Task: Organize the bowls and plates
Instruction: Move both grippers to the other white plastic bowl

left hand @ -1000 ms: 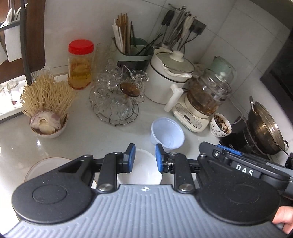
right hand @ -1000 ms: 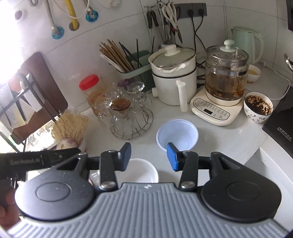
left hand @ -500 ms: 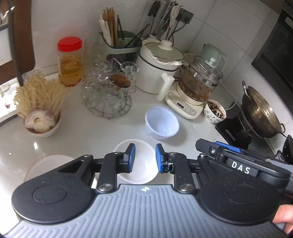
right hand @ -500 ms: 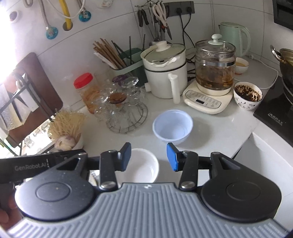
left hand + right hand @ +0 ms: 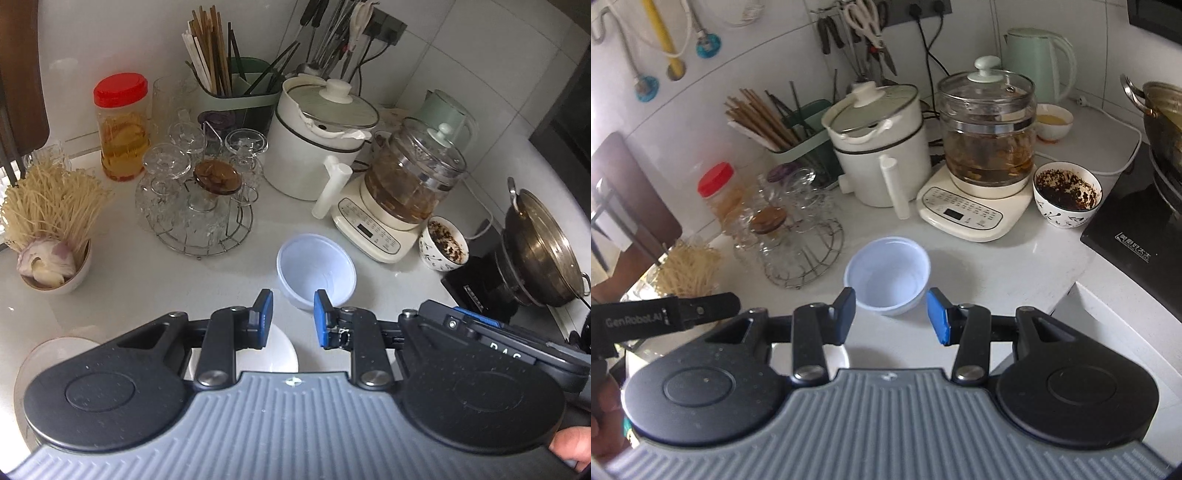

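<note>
A pale blue plastic bowl (image 5: pixel 317 271) stands upright on the white counter, just beyond the fingertips of my left gripper (image 5: pixel 291 317). That gripper is open by a narrow gap and holds nothing. A white bowl (image 5: pixel 275 352) lies mostly hidden under its fingers, and a white plate (image 5: pixel 55 350) shows at the lower left. In the right wrist view the blue bowl (image 5: pixel 887 275) sits just ahead of my right gripper (image 5: pixel 892 317), which is open wider and empty. The white bowl (image 5: pixel 837 356) peeks out below its left finger.
Behind the bowls stand a wire rack of glass cups (image 5: pixel 201 206), a white electric pot (image 5: pixel 317 136), a glass kettle on its base (image 5: pixel 986 147) and a patterned bowl with dark residue (image 5: pixel 1067 195). A wok (image 5: pixel 539 251) sits right. The counter edge (image 5: pixel 1067 295) drops off.
Both grippers have moved forward over the counter toward the blue bowl. The white bowl has slid under their fingers in view. The jaw gaps look unchanged.
</note>
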